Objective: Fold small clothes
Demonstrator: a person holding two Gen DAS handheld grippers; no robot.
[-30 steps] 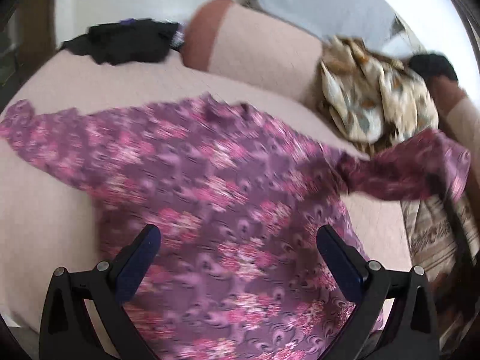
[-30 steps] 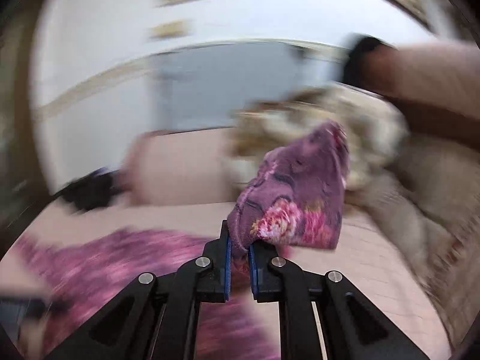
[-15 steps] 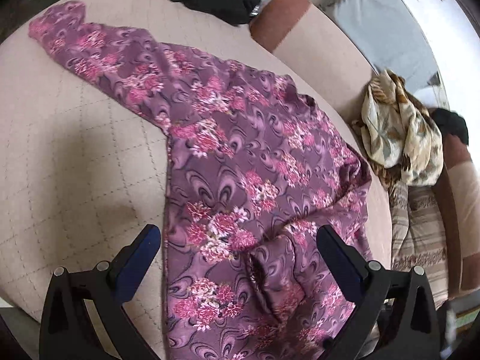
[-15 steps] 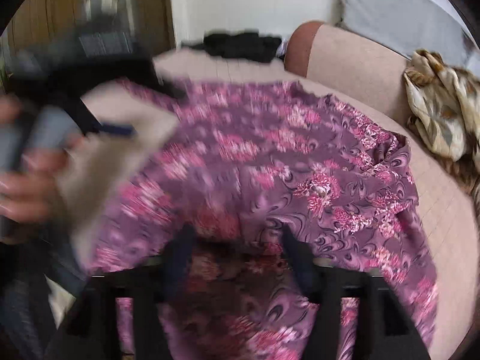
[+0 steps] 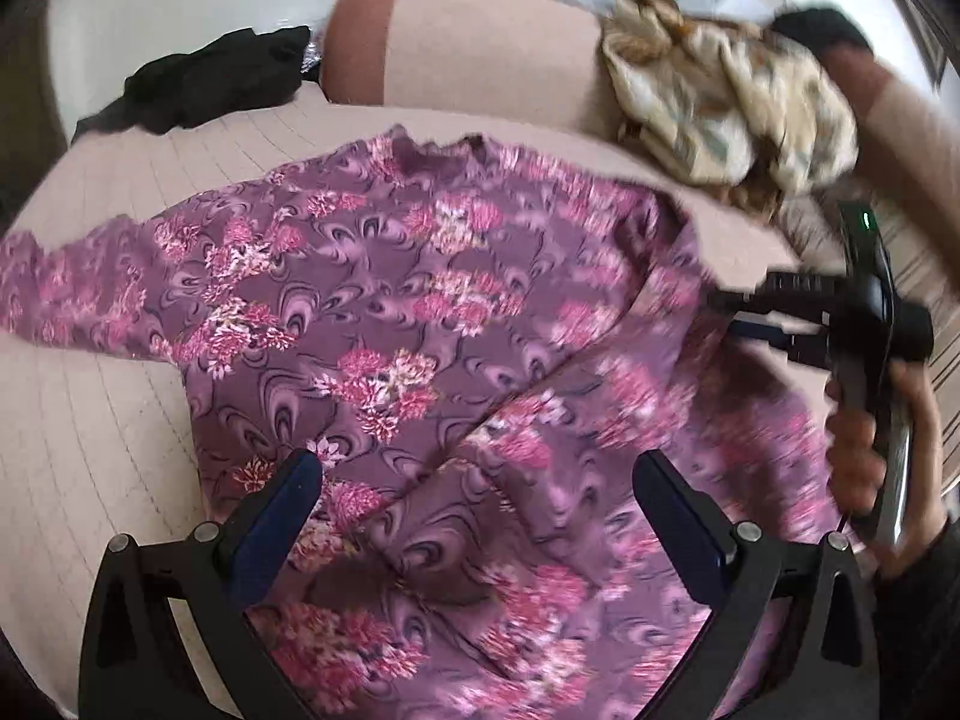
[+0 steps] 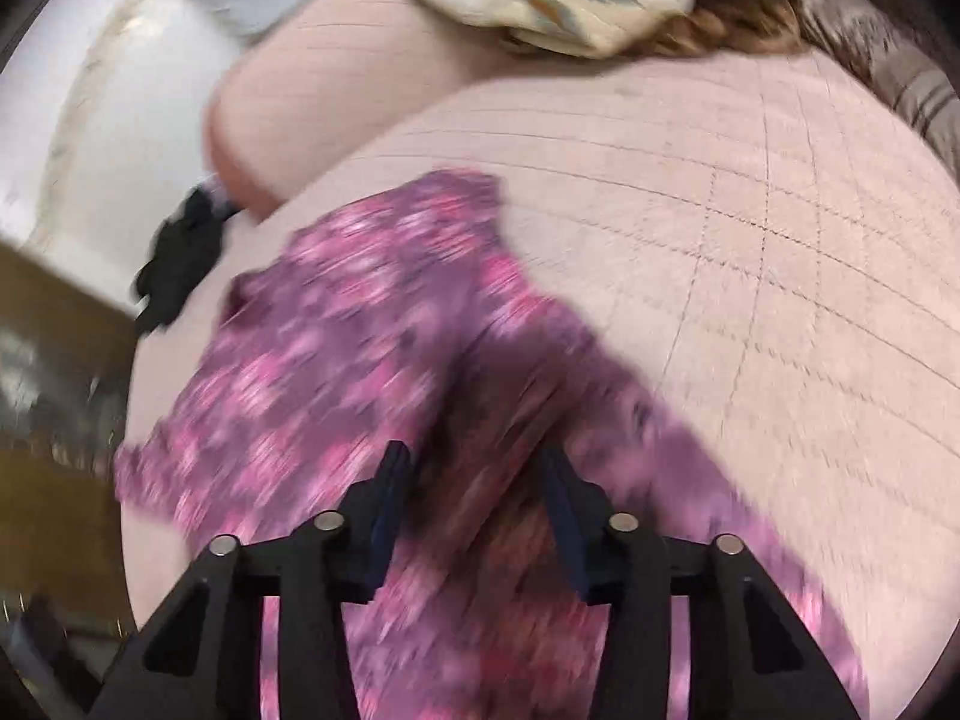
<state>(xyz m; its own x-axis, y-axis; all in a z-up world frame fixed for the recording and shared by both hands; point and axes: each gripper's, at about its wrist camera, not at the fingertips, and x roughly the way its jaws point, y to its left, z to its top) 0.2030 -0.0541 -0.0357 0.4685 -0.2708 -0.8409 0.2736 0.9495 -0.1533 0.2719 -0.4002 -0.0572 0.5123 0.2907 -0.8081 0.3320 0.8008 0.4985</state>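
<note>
A purple garment with pink flowers (image 5: 420,312) lies spread on the pink quilted cushion (image 5: 90,420), one sleeve stretched out to the left. The other side is folded in over the body. My left gripper (image 5: 477,480) hovers open just above the garment's lower part, nothing between its fingers. In the left wrist view, a hand holds my right gripper (image 5: 729,312) at the garment's right edge. In the blurred right wrist view, the right gripper (image 6: 474,480) points down at the garment (image 6: 336,330). Its jaws are closing with a gap left and the cloth close under them; no pad visibly presses on it.
A black garment (image 5: 210,84) lies at the cushion's far left edge. A beige patterned cloth (image 5: 720,96) is heaped at the back right beside a pink bolster (image 5: 480,42). Striped fabric (image 5: 936,276) lies at the far right. Bare cushion (image 6: 780,210) shows right of the garment.
The right gripper held the sleeve up a second ago; it has let go, and the sleeve now lies folded over the body. Both grippers have come down closer to the garment.
</note>
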